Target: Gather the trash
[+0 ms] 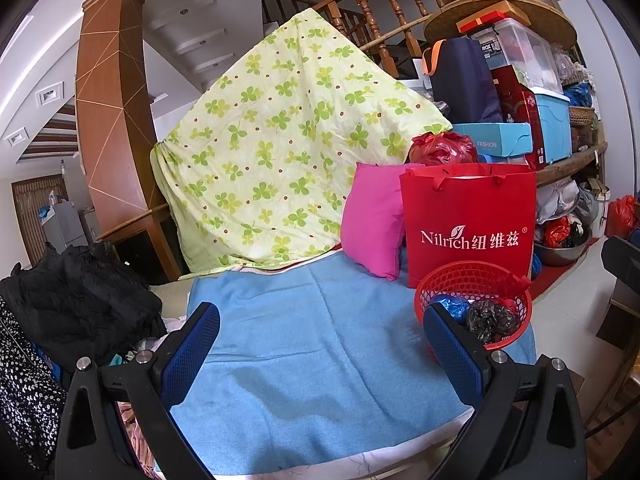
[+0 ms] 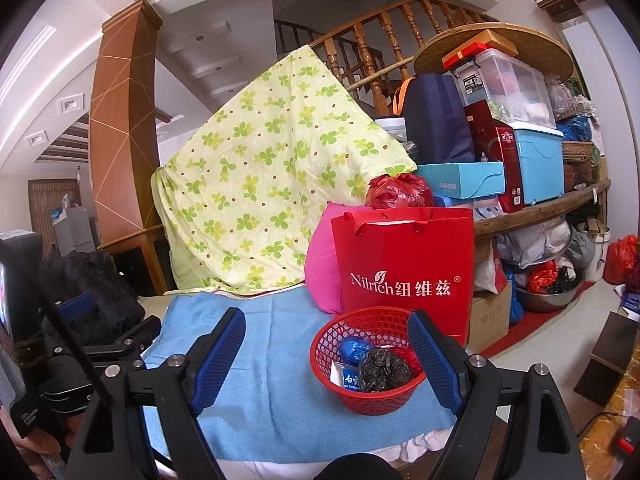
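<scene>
A red mesh basket (image 2: 370,396) (image 1: 520,294) sits at the right end of a blue towel (image 2: 272,396) (image 1: 320,360). Inside it lie a crumpled black plastic bag (image 2: 382,368) (image 1: 492,318), a crumpled blue bag (image 2: 354,350) (image 1: 450,306) and a white and blue packet (image 2: 344,374). My right gripper (image 2: 326,346) hovers open just in front of the basket, nothing between its blue pads. My left gripper (image 1: 322,340) is open over the bare towel, with the basket behind its right finger. In the right wrist view the left gripper's body (image 2: 76,344) shows at far left.
A red paper gift bag (image 2: 404,268) (image 1: 470,220) and a pink pillow (image 2: 322,264) (image 1: 374,220) stand behind the basket. A green clover quilt (image 1: 280,152) hangs at the back. Black clothes (image 1: 80,304) lie at left. Boxes and tubs (image 2: 520,148) crowd the right.
</scene>
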